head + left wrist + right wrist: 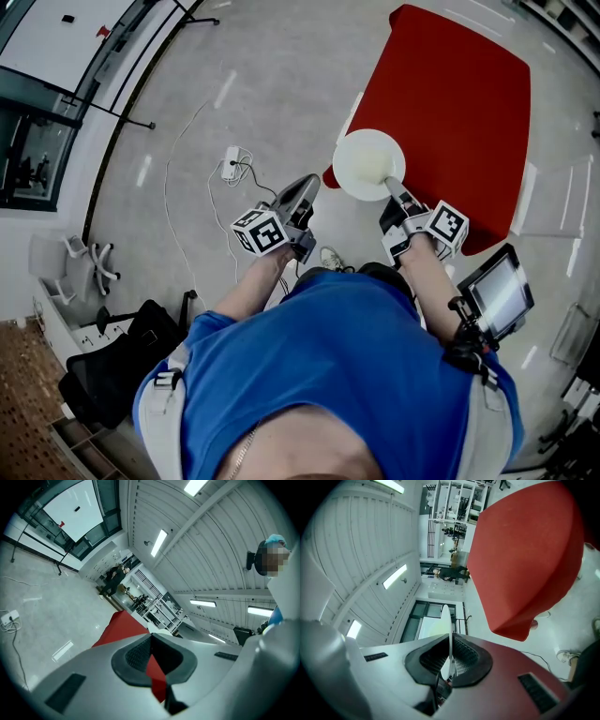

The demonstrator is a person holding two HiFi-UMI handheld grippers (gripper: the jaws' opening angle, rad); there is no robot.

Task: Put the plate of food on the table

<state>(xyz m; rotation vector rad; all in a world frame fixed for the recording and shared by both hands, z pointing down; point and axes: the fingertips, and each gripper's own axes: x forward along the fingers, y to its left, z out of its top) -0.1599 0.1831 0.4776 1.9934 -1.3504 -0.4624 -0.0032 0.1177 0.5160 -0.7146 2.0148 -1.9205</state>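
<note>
Steep overhead head view, close along-jaw gripper views, red table [450,112] in all.

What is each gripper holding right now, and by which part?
The right gripper grips the white plate by its near rim; the left gripper holds nothing.

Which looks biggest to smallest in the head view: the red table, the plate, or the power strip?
1. red table
2. plate
3. power strip
The plate is nearer the camera than the strip.

1 plate [368,164], 1 red tbl [450,103], 2 tongs [302,190] [396,190].
</note>
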